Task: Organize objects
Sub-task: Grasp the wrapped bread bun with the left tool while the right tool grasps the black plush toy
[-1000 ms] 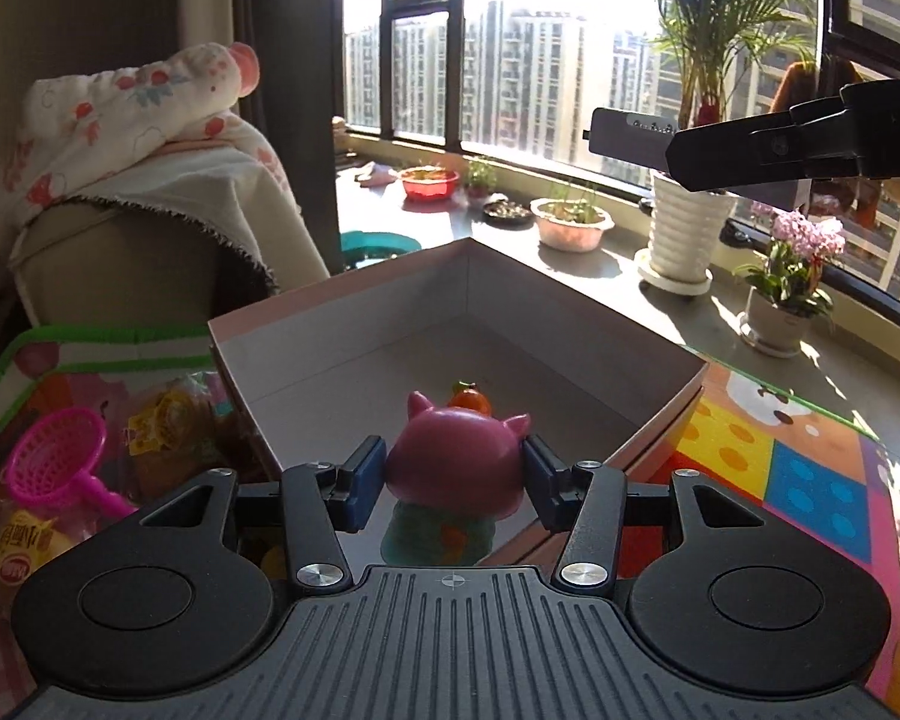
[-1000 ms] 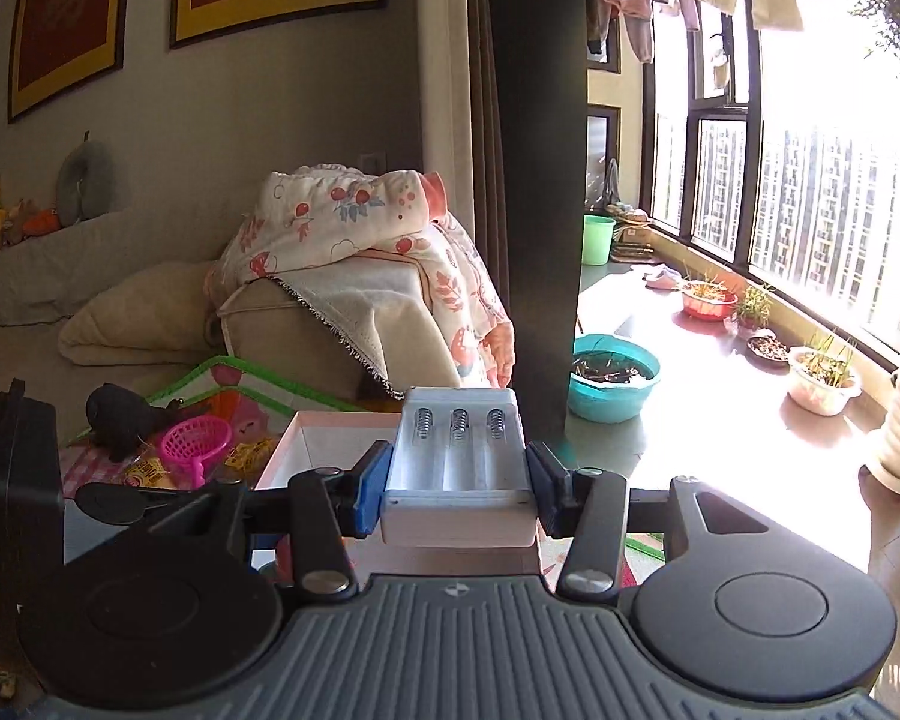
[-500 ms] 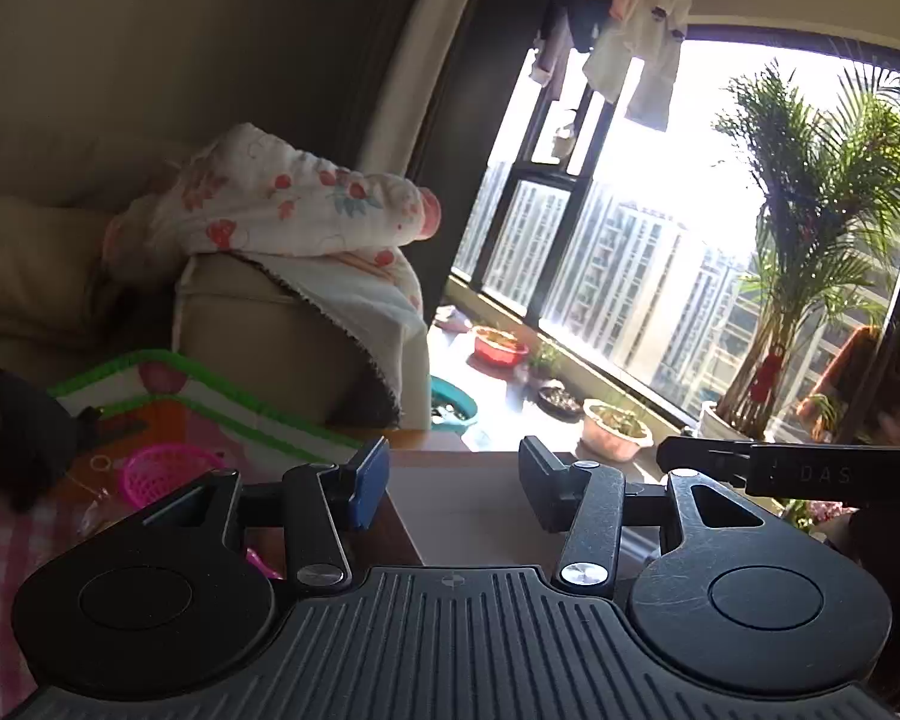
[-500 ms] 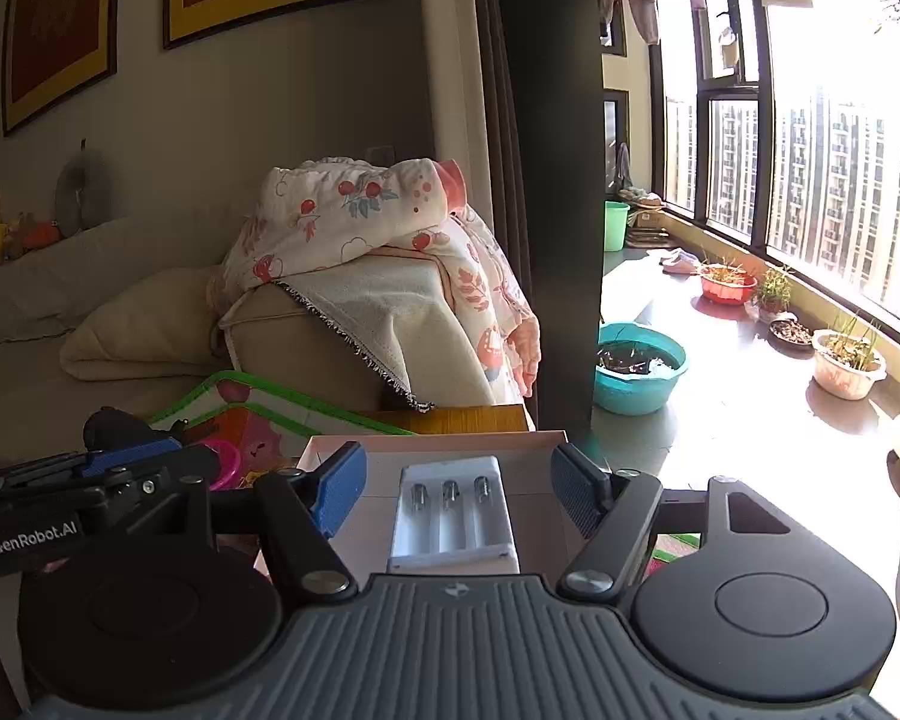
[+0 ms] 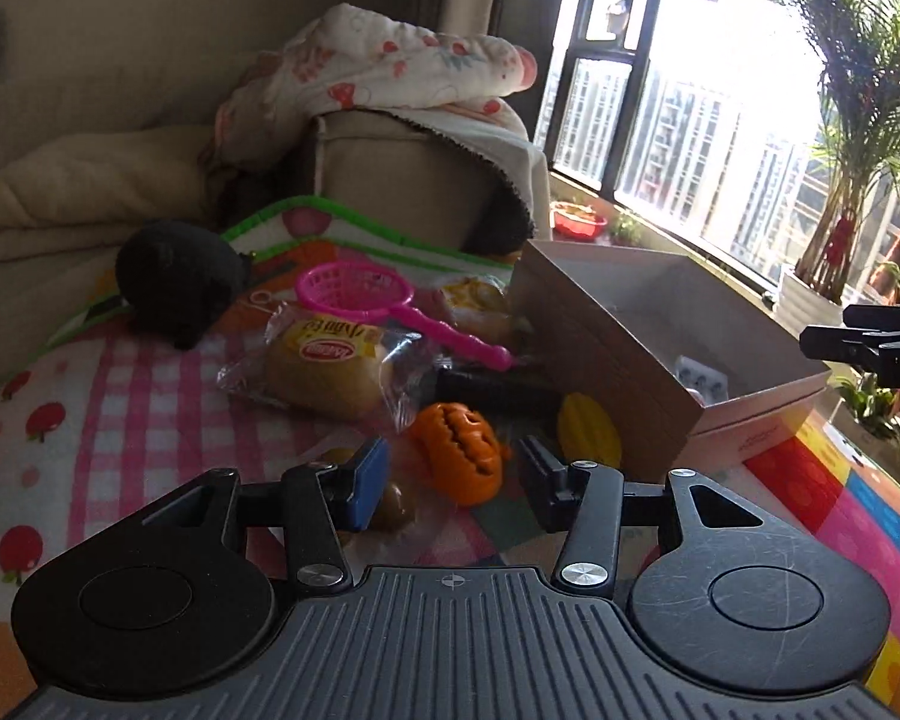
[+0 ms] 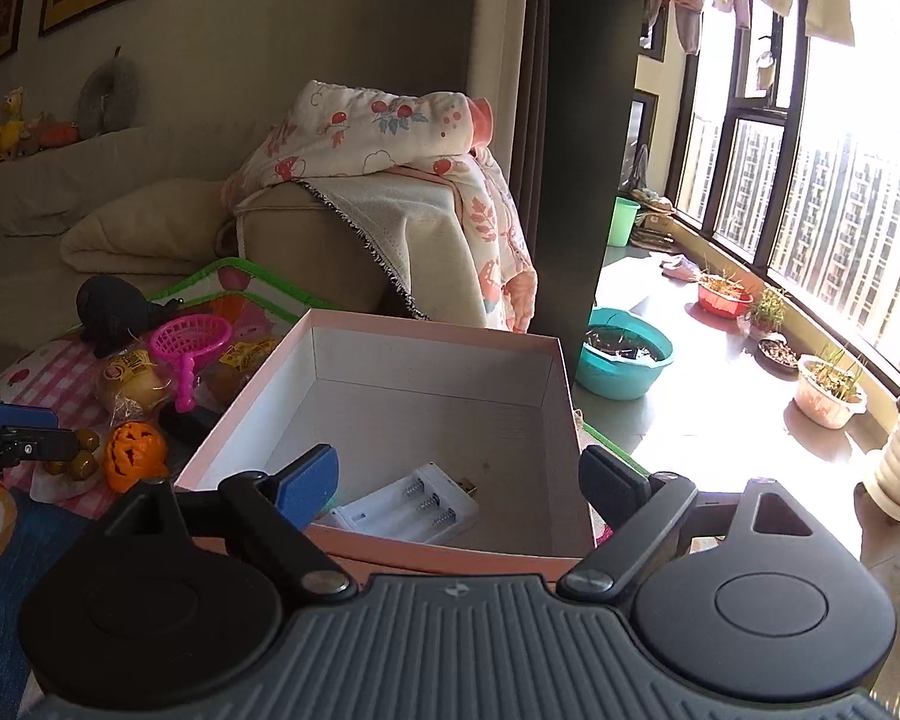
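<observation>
A pink-rimmed cardboard box (image 6: 432,321) stands on the mat; a white battery charger (image 6: 408,510) lies inside it at the near wall. The box also shows in the left wrist view (image 5: 606,348). My right gripper (image 6: 459,480) is open and empty, just above the box's near edge. My left gripper (image 5: 456,489) is open and empty, low over the mat to the left of the box, with an orange pumpkin toy (image 5: 459,450) between and just beyond its fingertips. The pumpkin also shows in the right wrist view (image 6: 133,455).
Left of the box lie a pink toy strainer (image 5: 360,291), a wrapped bun (image 5: 330,366), a yellow toy (image 5: 588,429), a black flat object (image 5: 498,387) and a black plush (image 5: 177,276). A sofa arm with blankets (image 6: 390,192) stands behind. Plant pots (image 6: 828,390) line the windowsill at right.
Both grippers let go: the pig toy left my left gripper, the charger dropped from my right gripper into the box. My left gripper swung left and down to the pumpkin toy.
</observation>
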The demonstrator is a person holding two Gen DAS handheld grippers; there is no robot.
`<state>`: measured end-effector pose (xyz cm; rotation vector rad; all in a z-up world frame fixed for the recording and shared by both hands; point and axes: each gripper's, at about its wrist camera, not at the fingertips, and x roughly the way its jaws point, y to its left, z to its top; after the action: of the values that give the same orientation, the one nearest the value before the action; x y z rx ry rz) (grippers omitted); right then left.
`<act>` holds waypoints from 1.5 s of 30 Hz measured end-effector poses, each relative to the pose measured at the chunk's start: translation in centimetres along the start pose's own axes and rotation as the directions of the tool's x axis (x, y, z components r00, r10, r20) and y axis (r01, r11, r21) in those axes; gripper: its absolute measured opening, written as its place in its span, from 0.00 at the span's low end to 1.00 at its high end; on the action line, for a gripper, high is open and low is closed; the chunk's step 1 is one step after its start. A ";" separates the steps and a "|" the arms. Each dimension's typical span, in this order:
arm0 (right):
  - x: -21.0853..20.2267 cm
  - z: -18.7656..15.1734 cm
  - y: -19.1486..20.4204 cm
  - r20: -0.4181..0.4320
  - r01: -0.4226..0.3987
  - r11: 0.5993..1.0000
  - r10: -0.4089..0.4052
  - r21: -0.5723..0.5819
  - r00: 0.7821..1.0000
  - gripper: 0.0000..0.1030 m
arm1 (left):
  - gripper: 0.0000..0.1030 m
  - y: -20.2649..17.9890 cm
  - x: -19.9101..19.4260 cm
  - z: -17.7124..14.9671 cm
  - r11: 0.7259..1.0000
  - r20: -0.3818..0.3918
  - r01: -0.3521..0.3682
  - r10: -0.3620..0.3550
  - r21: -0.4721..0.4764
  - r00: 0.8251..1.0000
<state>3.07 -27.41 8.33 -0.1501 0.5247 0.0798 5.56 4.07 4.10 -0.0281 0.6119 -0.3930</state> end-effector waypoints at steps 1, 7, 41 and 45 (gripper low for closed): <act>-0.3 -0.2 0.3 0.009 -0.003 1.000 0.003 -0.017 1.000 0.92 | 0.51 -0.4 0.2 -0.3 0.999 -0.003 -0.022 0.022 0.026 1.000; -1.2 -0.7 1.6 0.033 -0.009 0.998 0.011 -0.067 0.999 1.00 | 0.51 0.5 1.0 0.2 0.994 0.021 -0.057 0.059 -0.098 0.998; 11.9 12.0 18.5 -0.161 -0.345 0.938 0.335 -0.035 0.928 1.00 | 0.49 11.4 -3.6 -0.8 0.919 0.022 -0.020 0.031 -0.395 0.999; 18.1 14.1 25.4 -0.203 -0.335 0.942 0.321 -0.036 0.925 1.00 | 0.49 13.1 -5.4 -2.5 0.910 0.020 -0.058 0.073 -0.410 0.997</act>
<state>22.77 0.64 8.15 -0.1377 0.7408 0.4154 4.77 18.38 3.20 -0.4154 0.6505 -0.1924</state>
